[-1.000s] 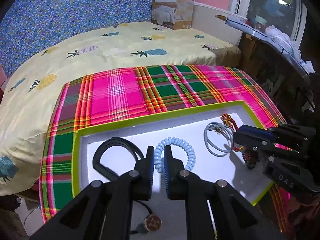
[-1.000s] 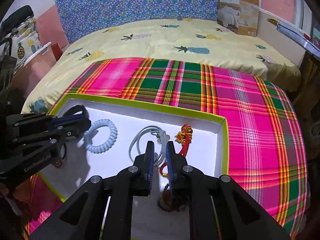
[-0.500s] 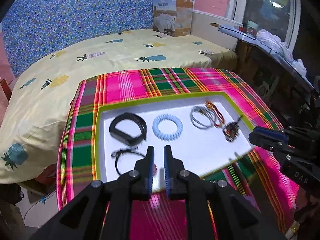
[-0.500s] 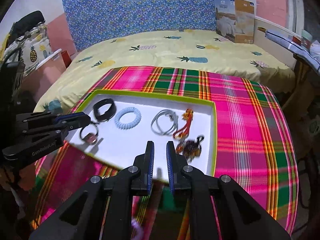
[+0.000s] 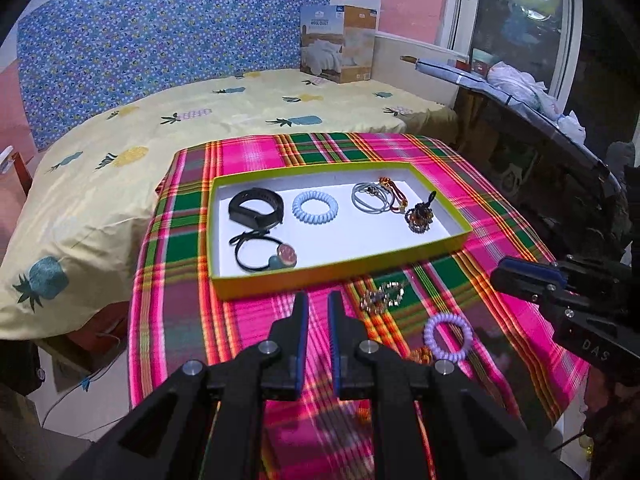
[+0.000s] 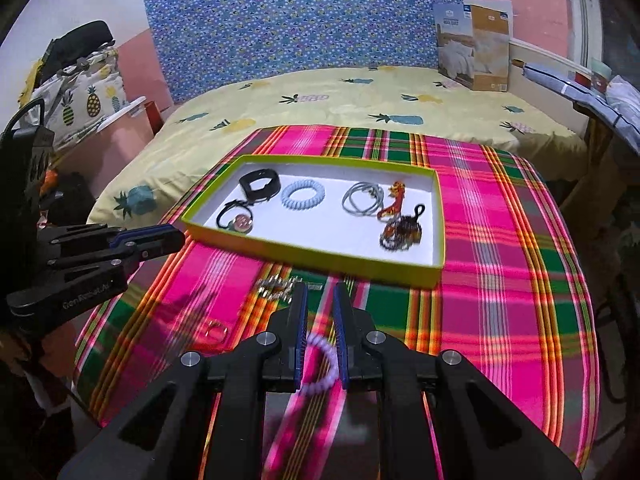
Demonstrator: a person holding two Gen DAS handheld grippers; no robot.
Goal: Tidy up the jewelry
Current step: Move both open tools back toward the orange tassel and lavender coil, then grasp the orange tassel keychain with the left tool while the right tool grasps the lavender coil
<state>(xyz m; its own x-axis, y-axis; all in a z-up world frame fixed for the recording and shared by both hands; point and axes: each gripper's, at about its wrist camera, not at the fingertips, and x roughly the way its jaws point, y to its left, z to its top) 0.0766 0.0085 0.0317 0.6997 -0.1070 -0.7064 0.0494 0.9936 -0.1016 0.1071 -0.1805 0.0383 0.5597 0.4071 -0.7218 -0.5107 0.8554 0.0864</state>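
A green-rimmed white tray (image 5: 340,270) (image 6: 312,258) sits on the plaid cloth. It holds a black band (image 5: 256,208), a black cord with a round pendant (image 5: 264,254), a light blue spiral tie (image 5: 315,207), grey loops (image 5: 370,198), a red cord and a dark beaded piece (image 5: 419,216). On the cloth in front lie a purple spiral tie (image 5: 447,338) (image 6: 320,364), a gold chain piece (image 5: 380,294) (image 6: 278,288) and a small ring (image 6: 216,330). My left gripper (image 5: 318,304) and right gripper (image 6: 319,296) hover above the cloth, jaws narrowly apart and empty.
The plaid cloth (image 6: 500,280) covers a small table beside a yellow pineapple bed (image 5: 200,120). A boxed quilt (image 5: 340,46) stands at the back. A dark shelf with clutter (image 5: 540,128) runs along the right. Bags sit at the left (image 6: 76,92).
Both grippers have pulled back and up from inside the tray to above the cloth in front of it. The loose pieces on the cloth have come into view.
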